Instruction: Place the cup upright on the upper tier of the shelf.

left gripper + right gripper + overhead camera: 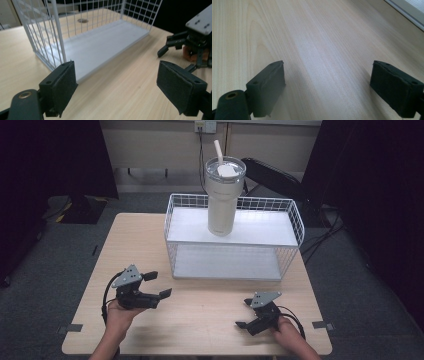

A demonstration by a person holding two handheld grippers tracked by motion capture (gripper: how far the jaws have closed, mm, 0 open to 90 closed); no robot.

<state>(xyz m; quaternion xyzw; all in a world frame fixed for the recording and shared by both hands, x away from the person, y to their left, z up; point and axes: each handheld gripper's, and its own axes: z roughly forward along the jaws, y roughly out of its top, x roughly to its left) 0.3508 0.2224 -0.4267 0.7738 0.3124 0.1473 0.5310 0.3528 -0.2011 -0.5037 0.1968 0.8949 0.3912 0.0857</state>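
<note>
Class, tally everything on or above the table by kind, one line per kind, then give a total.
Tumbler with straw: 1
White wire shelf rack: 1
Hand-held grippers: 2, the left gripper and the right gripper, both open
Total: 4

My left gripper [157, 284] sits in the lower left of the high view, held in my left hand [119, 312], with its jaws spread wide and pointing toward the right of the frame. My right gripper [245, 313] is in the lower right, gripped by my right hand [286, 330], jaws also apart and aimed left. In each gripper view the two black pads stand at opposite edges with nothing between them. Both seem to hover low, though I can't be sure.
</note>
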